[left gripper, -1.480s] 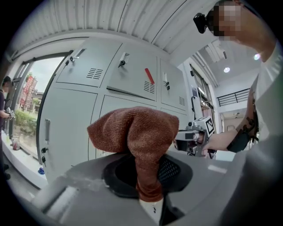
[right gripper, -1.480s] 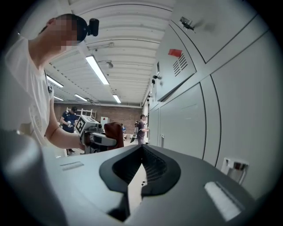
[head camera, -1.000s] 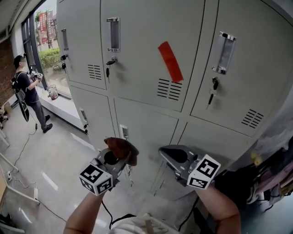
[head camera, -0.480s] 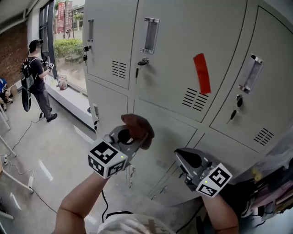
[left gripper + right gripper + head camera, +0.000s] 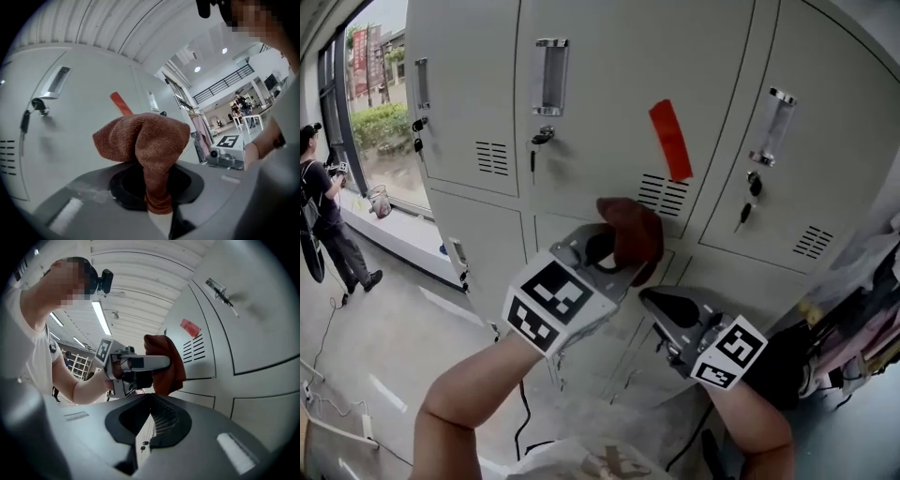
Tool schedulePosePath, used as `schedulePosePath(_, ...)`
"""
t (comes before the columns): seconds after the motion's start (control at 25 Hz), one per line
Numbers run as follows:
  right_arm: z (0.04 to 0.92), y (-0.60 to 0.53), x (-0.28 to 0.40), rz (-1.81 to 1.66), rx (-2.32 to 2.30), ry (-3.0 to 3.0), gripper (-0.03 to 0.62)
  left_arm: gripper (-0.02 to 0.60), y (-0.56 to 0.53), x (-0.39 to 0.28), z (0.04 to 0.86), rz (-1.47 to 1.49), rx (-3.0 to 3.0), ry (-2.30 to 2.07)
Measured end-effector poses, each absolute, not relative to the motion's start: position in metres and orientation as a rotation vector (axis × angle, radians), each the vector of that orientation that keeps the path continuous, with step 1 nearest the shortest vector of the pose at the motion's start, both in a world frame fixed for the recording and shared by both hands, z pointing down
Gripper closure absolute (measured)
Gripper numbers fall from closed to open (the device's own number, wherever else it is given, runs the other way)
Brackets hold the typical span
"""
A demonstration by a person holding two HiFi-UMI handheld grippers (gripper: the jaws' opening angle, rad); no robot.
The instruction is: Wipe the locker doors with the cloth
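In the foreground, low in the head view: left gripper (image 5: 605, 251), hand-held, grey casing with a black-and-white marker cube (image 5: 553, 300) at the rear. Jaws clamped on the cloth (image 5: 630, 234).

Cloth: rust-brown, fine woven nap. It is pinched to a narrow neck between the jaws and swells above them into a rounded, folded bunch.

Beside it, lower and to the right: right gripper (image 5: 654, 305), same pattern. Jaws are drawn together with nothing held, and a ribbed black pad (image 5: 162, 416) shows on the inner face.

Behind both: a bank of locker doors (image 5: 609, 112), pale grey painted sheet metal, smooth, in two tiers. The cloth sits in front of the seam under the upper middle door, just beside the vent louvres (image 5: 664, 195). Whether it touches the metal cannot be told.

Fittings on that door:
- recessed bright-metal handle (image 5: 551, 75)
- key (image 5: 533, 159) hanging from the lock
- slanted strip of red tape (image 5: 671, 141) above the louvres

The door to the right carries a similar handle and key.

Far left: a window (image 5: 380, 112) and a person (image 5: 319, 216) standing on the grey floor (image 5: 384, 347).
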State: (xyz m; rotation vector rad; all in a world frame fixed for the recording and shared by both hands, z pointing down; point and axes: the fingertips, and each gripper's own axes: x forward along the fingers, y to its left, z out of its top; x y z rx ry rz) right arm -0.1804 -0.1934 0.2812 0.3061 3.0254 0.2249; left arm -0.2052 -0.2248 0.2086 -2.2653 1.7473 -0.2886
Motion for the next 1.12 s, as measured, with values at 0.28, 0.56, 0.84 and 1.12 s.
schedulePosePath(0.28, 0.27, -0.229, -0.15, 0.25, 0.114, 3.027, 0.586, 0.502, -0.266, -0.176, 0.208, -0.326, -2.326, 1.659)
schedulePosePath(0.56, 0.264, -0.24, -0.138, 0.238, 0.024, 2.999, 0.586, 0.502, -0.291, -0.168, 0.215, -0.412, -2.32, 1.665)
schedulePosePath(0.84, 0.267, -0.237, -0.142, 0.229, 0.035, 3.014, 0.586, 0.503, -0.295, -0.172, 0.216, -0.46, -2.247, 1.676)
schedulePosePath(1.12, 0.267, -0.235, -0.143, 0.241, 0.039, 3.019, 0.586, 0.503, -0.289, -0.185, 0.218, -0.463, -2.241, 1.703)
